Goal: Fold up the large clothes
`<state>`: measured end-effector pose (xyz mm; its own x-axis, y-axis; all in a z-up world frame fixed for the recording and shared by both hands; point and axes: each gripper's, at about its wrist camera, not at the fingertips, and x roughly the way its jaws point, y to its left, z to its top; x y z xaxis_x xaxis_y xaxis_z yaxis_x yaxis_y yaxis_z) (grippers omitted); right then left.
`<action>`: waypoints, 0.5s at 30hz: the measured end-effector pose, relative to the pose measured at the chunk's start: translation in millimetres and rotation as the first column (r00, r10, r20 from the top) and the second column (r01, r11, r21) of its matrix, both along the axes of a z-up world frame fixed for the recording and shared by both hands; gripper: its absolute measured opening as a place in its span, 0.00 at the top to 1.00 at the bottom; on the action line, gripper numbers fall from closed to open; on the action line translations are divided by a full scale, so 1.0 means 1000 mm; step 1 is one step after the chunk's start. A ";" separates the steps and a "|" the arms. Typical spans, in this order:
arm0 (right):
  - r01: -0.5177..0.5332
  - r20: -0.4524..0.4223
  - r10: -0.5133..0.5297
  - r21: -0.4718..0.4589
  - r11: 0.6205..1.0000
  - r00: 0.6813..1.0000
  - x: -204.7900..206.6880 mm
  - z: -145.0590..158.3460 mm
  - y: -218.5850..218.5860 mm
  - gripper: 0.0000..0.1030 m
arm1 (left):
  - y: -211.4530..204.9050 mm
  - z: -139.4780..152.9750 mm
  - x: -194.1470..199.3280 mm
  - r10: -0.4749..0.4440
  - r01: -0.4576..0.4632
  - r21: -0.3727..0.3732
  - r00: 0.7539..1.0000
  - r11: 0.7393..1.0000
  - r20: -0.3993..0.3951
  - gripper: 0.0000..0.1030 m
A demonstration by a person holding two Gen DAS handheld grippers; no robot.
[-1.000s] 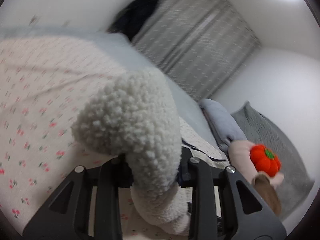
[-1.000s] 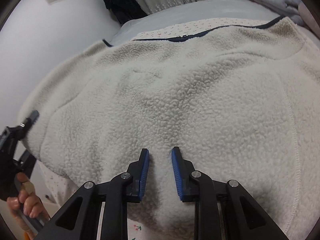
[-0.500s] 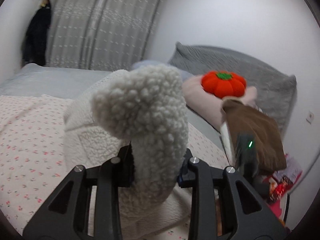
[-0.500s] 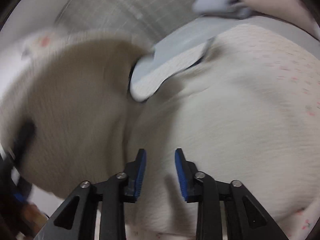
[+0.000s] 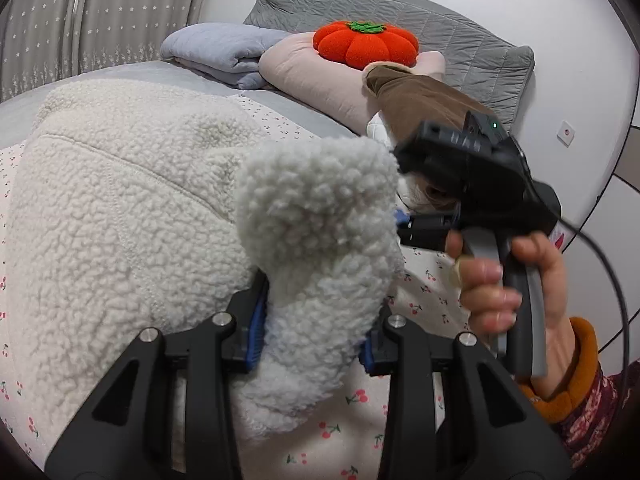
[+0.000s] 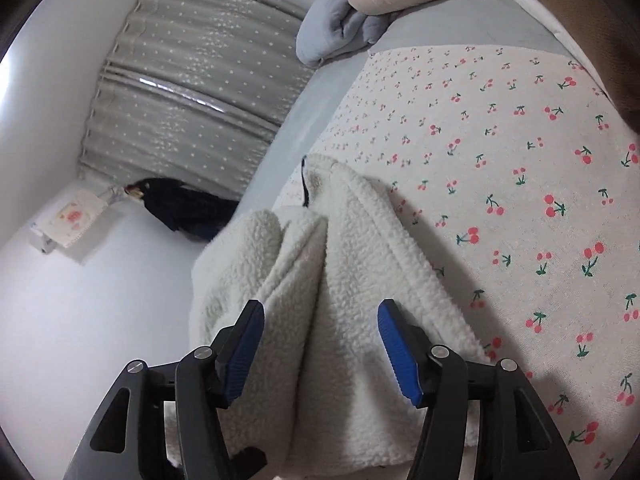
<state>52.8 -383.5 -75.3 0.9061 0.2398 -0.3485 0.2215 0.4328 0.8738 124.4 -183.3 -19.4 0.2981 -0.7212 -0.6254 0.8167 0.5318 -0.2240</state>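
Cream sherpa fleece jacket (image 5: 120, 208) lies on the cherry-print bedsheet (image 6: 520, 160) (folded edge bunched); left gripper (image 5: 316, 328) clamps it, right gripper (image 6: 320, 344) spread wide.

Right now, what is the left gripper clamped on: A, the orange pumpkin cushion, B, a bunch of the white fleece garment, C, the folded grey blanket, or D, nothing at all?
B: in the left wrist view the left gripper has a thick bunch of the white fleece garment pinched between its blue pads.
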 end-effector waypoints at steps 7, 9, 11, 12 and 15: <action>-0.157 0.022 0.160 -0.089 0.984 0.987 0.039 0.026 0.023 0.27 | -0.011 0.016 -0.013 -0.106 0.106 0.011 0.994 0.994 -0.023 0.41; -0.182 -0.049 0.178 -0.119 0.976 0.983 0.048 0.021 0.027 0.27 | 0.005 0.030 -0.013 -0.152 0.149 -0.043 0.985 0.988 -0.076 0.39; -0.206 -0.115 0.191 -0.146 0.967 0.975 0.052 0.013 0.029 0.27 | 0.021 0.040 -0.009 -0.175 0.165 -0.092 0.978 0.982 -0.115 0.37; -0.216 -0.134 0.196 -0.164 0.962 0.972 0.053 0.011 0.029 0.27 | 0.036 0.047 -0.005 -0.174 0.156 -0.125 0.974 0.980 -0.142 0.37; -0.259 -0.153 0.234 -0.177 0.950 0.960 0.055 0.006 0.018 0.27 | 0.066 0.060 0.007 -0.103 0.079 -0.159 0.983 0.984 -0.150 0.32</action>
<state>107.4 -365.6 -69.1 0.7718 0.3666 -0.5195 0.1911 0.6455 0.7394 131.2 -117.5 41.0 0.1337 -0.8307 -0.5404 0.8082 0.4070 -0.4257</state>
